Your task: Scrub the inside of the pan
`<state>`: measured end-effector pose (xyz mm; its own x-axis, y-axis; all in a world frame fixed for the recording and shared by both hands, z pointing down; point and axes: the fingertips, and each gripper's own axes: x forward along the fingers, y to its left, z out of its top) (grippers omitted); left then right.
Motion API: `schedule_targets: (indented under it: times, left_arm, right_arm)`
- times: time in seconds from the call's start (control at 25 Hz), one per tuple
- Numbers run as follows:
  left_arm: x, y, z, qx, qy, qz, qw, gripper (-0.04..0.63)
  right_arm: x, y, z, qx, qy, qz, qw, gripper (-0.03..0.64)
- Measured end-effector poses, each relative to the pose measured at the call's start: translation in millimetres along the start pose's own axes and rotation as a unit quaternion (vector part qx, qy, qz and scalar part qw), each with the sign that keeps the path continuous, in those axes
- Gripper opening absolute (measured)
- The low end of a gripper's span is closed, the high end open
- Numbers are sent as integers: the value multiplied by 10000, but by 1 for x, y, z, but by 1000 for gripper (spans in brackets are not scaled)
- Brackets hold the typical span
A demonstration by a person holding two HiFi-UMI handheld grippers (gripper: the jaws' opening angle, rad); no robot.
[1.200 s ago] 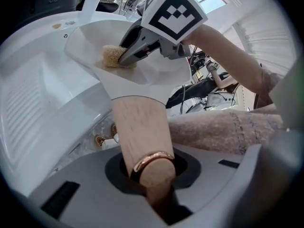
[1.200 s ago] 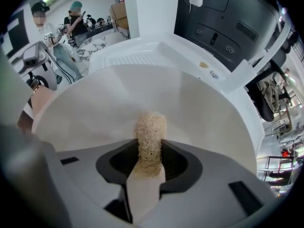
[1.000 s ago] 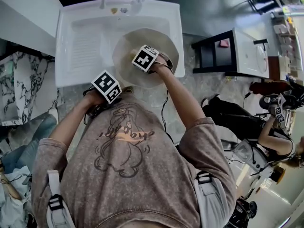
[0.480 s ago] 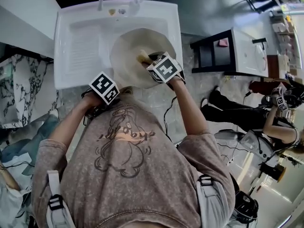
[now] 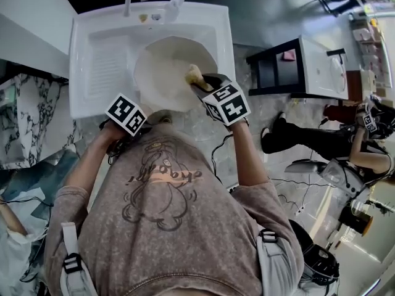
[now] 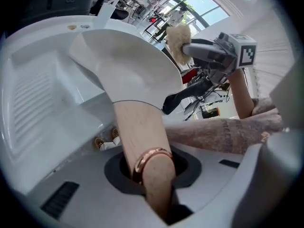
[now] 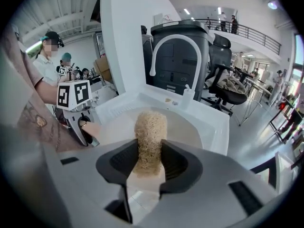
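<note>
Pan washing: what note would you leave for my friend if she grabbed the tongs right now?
Left tongs: shut on the wooden handle of the pale round pan, held tilted in the white sink.
Right tongs: shut on the beige fibrous scrubber, at the pan's right rim.
Done: cannot tell how much is scrubbed.
To do: rub the scrubber around the inside.
</note>
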<state>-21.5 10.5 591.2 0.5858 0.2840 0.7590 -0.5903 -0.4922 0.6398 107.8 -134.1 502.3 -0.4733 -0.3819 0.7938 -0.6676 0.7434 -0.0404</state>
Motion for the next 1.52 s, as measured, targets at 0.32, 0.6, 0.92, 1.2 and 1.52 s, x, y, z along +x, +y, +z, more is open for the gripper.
schedule_targets:
  times: [0.32,0.6,0.92,1.2,1.52]
  left_arm:
    - [-10,14,-7,-269,-204,148,9993,86]
    - [-26,36,-12,-682,-477,437,9956,86]
    - [-52,56,-12,-1247,-1118,637,9838,87]
    - [-76,67,-4,-1540,-1621,937,9702,88]
    - [-88,69,2,-1560,-1788,1030,9660,89]
  right_arm:
    - [-20,-11,-28,777,-469,-320,9954,156]
    - [-8,-2,-47,1434,-744,-288,9864,158]
    - [19,16,-61,1752,-770,-215,9813,158]
    - [31,25,-64,1903,-775,-89,9786,158]
    - [35,21,-57,1971,-833,-10,9768,158]
